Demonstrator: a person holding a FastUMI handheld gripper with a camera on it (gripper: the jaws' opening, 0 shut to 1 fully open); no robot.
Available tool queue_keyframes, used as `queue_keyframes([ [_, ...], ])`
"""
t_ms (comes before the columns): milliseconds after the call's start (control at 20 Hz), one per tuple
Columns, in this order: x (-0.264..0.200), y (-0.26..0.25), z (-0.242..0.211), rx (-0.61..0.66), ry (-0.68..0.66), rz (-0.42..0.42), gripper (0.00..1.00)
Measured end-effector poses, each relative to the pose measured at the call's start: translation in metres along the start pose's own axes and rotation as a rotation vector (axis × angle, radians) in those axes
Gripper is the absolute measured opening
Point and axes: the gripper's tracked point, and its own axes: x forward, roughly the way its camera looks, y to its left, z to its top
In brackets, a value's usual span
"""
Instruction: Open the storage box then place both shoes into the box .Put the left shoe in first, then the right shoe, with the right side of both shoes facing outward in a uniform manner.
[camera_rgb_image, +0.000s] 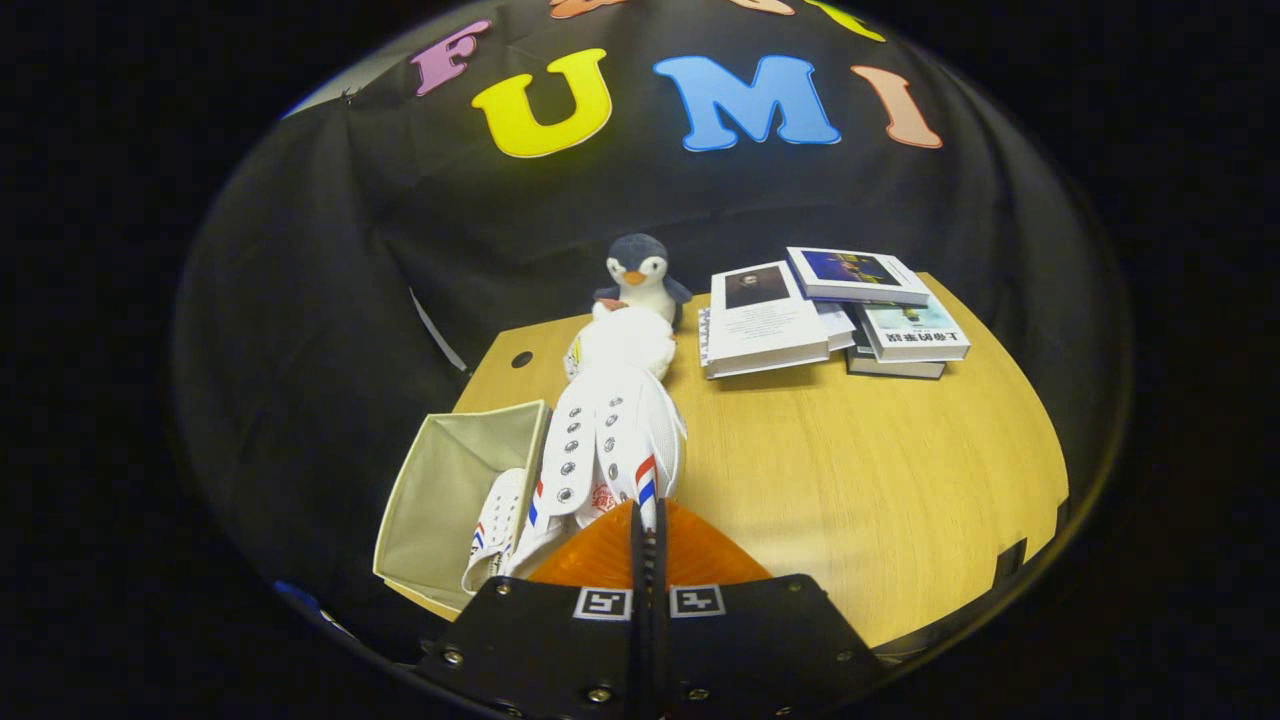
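My gripper pinches the heel of a white high-top shoe with red-blue stripes and metal eyelets, held above the desk beside the open beige box, where its mate sits.

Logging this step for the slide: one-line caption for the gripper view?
Gripper shut on second white shoe, held beside open box already holding first shoe.

- The gripper view rides above the fingers, looking forward and down across the wooden table.
- It faces the booth's black cloth wall beyond.
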Motion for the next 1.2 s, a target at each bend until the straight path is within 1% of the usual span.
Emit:
queue_keyframes([
  [250, 0.014, 0.065, -0.004, 0.005, 0.003, 0.073, 0.00],
  [400, 0.024, 0.094, -0.010, 0.002, 0.007, 0.095, 0.00],
  [600, 0.038, 0.121, -0.024, -0.013, 0.031, 0.107, 0.00],
  [700, 0.045, 0.127, -0.031, -0.019, 0.037, 0.097, 0.00],
  [750, 0.049, 0.127, -0.035, -0.036, 0.041, 0.084, 0.00],
  [800, 0.051, 0.130, -0.038, -0.060, 0.047, 0.099, 0.00],
  [900, 0.054, 0.130, -0.030, -0.092, -0.008, 0.098, 0.29],
  [950, 0.048, 0.129, -0.022, -0.112, -0.035, 0.093, 0.62],
  [1050, 0.047, 0.122, -0.013, -0.161, -0.073, 0.071, 0.98],
  [1200, 0.035, 0.115, 0.000, -0.177, -0.112, 0.072, 0.98],
])
